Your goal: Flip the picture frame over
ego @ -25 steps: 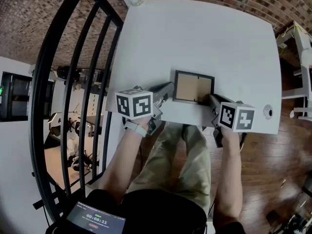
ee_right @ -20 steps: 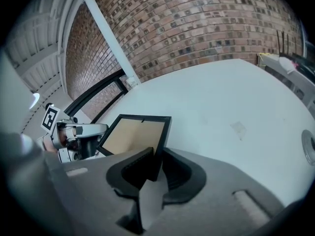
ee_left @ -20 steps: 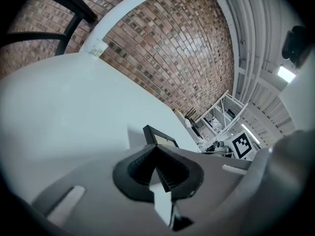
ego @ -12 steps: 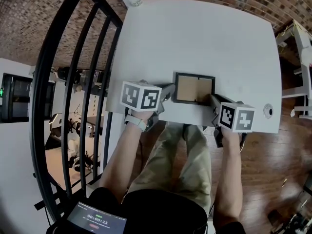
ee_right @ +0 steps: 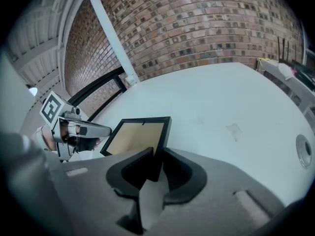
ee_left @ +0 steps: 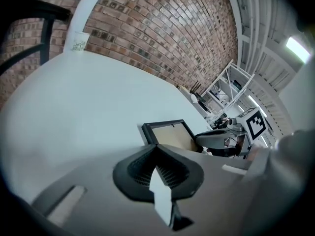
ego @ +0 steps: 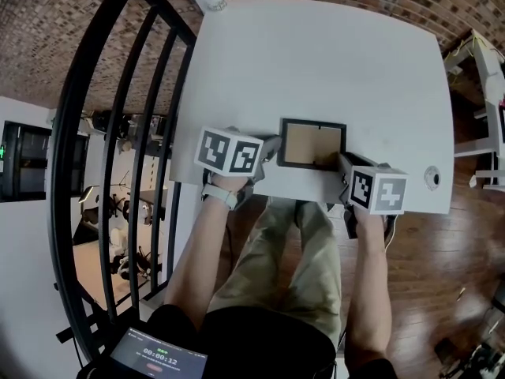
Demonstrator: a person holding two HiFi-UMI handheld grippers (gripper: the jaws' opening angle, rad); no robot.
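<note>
The screen (ego: 158, 353) low in the head view reads 00:00:12, up from 00:00:11. The frame (ego: 313, 143) lies tan back up near the counter's (ego: 316, 61) front edge, between the two tongs. The right tongs (ego: 342, 159) clamp its near right corner, jaws partly apart on the black rim. The left tongs (ego: 274, 143), closed and empty, sit just beside its left edge, tipped lower than a second ago.

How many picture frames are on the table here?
1. The picture frame is at the table's near edge, its near-right corner clamped in the right gripper.
</note>
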